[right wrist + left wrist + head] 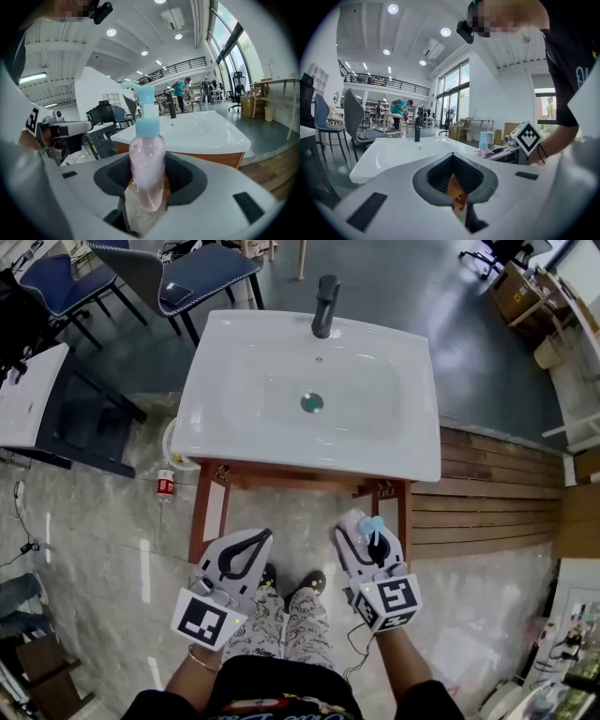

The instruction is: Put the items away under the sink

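A white sink [412,451] with a dark faucet [325,306] sits on a wooden cabinet [201,512] straight ahead of me. My right gripper [364,529] is shut on a pink pump bottle [369,532] with a light blue pump, held just in front of the cabinet's right side. In the right gripper view the bottle [146,164] stands upright between the jaws, with the sink [206,129] behind it. My left gripper [262,538] hangs before the cabinet's left side, jaws together and empty. From the left gripper view, the sink [403,152] lies beyond its closed tips [453,159].
Chairs [187,277] stand behind the sink. A dark table with a white top [37,395] is at the left. A small red and white can [165,486] lies on the marble floor by the cabinet's left leg. Wooden planks [497,502] cover the floor at the right.
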The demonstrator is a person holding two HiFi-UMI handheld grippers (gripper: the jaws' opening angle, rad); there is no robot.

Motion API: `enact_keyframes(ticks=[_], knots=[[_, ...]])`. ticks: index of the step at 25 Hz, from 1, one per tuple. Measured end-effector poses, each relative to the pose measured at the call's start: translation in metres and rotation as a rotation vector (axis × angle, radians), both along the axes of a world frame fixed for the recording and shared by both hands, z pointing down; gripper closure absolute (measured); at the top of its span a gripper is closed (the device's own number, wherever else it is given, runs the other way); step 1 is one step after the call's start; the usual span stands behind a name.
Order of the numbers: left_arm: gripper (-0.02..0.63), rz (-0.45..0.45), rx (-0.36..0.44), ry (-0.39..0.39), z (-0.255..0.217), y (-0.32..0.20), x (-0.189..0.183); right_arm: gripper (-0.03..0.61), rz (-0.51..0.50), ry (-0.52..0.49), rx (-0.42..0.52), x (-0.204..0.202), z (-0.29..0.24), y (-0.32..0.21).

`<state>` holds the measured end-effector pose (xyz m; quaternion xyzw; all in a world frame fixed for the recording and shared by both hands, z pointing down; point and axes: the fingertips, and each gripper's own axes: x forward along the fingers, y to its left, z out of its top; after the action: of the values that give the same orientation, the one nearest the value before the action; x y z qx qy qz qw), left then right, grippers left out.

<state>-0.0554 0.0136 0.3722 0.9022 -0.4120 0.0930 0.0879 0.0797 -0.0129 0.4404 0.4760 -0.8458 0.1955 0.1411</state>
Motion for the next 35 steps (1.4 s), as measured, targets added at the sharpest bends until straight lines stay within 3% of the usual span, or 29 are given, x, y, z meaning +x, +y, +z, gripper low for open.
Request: enact_keyframes(ticks=[35], knots=[[0.607,-0.021,-0.085,0.006,0.080,-0.008,0.001,0.370,0.006,0.037,-0.039,0.002,0.083,-0.017]])
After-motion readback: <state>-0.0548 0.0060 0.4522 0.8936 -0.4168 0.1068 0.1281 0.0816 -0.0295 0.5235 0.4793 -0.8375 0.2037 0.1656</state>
